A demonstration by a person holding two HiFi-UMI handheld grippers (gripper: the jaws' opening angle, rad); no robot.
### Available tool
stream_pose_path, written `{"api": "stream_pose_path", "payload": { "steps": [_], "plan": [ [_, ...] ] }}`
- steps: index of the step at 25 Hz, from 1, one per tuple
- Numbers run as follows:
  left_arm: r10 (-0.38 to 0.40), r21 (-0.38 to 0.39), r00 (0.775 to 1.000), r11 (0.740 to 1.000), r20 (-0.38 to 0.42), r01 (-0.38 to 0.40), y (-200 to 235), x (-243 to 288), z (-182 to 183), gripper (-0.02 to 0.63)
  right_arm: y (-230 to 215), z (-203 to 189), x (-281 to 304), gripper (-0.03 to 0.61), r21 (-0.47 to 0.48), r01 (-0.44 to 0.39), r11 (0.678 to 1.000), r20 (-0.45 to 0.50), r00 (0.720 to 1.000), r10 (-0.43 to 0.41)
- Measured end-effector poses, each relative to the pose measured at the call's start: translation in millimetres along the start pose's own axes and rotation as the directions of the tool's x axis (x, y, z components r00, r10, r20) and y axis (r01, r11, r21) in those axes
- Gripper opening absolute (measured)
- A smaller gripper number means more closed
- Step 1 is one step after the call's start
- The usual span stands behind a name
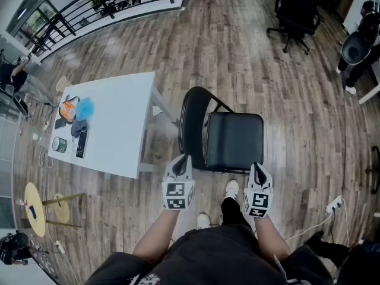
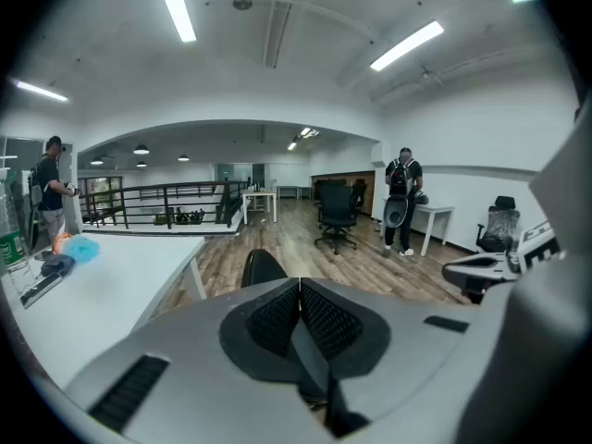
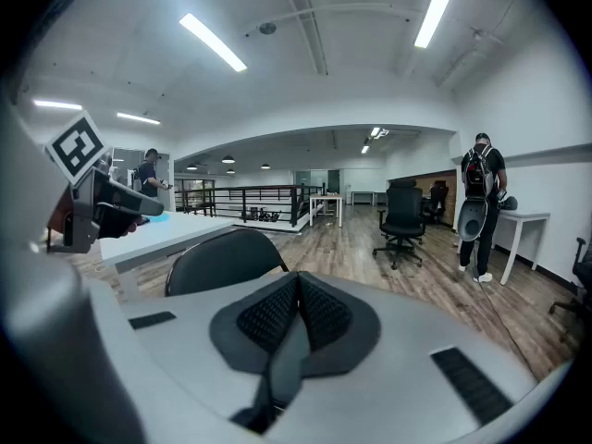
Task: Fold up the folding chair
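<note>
The black folding chair stands unfolded on the wood floor right in front of me, its curved backrest toward the white table. My left gripper hovers at the seat's near left corner, shut and empty. My right gripper is shut and empty too, near the seat's near right corner. Neither touches the chair. In the left gripper view only the top of the backrest shows over the closed jaws of the left gripper. The right gripper view shows the backrest left of the right gripper.
A white table stands left of the chair with a can, a blue pouf and small items on it. A black office chair and a person are far right. Yellow stools stand at the left, and a power strip lies at the right.
</note>
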State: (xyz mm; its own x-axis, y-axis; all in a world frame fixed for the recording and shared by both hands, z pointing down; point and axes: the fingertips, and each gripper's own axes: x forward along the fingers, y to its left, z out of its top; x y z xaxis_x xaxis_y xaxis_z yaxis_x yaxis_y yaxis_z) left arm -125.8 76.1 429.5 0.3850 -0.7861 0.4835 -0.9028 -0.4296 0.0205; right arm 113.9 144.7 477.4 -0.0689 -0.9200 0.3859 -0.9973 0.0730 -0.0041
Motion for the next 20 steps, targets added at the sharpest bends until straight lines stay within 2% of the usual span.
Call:
{"api": "stream_pose_path", "payload": {
  "steps": [3, 6, 9, 10, 11, 12, 16, 20],
  "plan": [
    [0.051, -0.002, 0.997, 0.999, -0.052, -0.051, 15, 42, 0, 0.011, -29, -13, 39, 0.015, 0.007, -0.005, 1.000, -0.025, 1.000, 0.006],
    [0.097, 0.004, 0.990, 0.995, -0.106, -0.097, 29, 76, -3, 0.092, -59, -40, 72, 0.015, 0.025, -0.011, 1.000, -0.086, 0.996, 0.013],
    [0.129, 0.003, 0.978, 0.992, -0.163, -0.130, 39, 104, -10, 0.129, -82, -73, 97, 0.020, 0.060, -0.047, 0.997, -0.160, 0.986, 0.056],
    [0.138, 0.009, 0.973, 0.990, -0.184, -0.139, 42, 113, -12, 0.137, -86, -84, 106, 0.047, 0.069, -0.068, 0.995, -0.186, 0.979, 0.080],
    [0.147, 0.020, 0.967, 0.989, -0.207, -0.146, 45, 121, -15, 0.150, -90, -94, 114, 0.119, 0.078, -0.087, 0.993, -0.211, 0.972, 0.102],
    [0.155, 0.029, 0.960, 0.988, -0.232, -0.152, 48, 128, -17, 0.161, -94, -104, 121, 0.159, 0.087, -0.101, 0.991, -0.234, 0.965, 0.119],
    [0.160, 0.016, 0.929, 0.986, -0.335, -0.164, 54, 148, -31, 0.213, -117, -142, 146, 0.195, 0.131, -0.105, 0.986, -0.317, 0.938, 0.142],
    [0.173, -0.021, 0.899, 0.980, -0.402, -0.198, 63, 160, -48, 0.227, -144, -202, 164, 0.238, 0.226, -0.083, 0.971, -0.431, 0.885, 0.176]
  ]
}}
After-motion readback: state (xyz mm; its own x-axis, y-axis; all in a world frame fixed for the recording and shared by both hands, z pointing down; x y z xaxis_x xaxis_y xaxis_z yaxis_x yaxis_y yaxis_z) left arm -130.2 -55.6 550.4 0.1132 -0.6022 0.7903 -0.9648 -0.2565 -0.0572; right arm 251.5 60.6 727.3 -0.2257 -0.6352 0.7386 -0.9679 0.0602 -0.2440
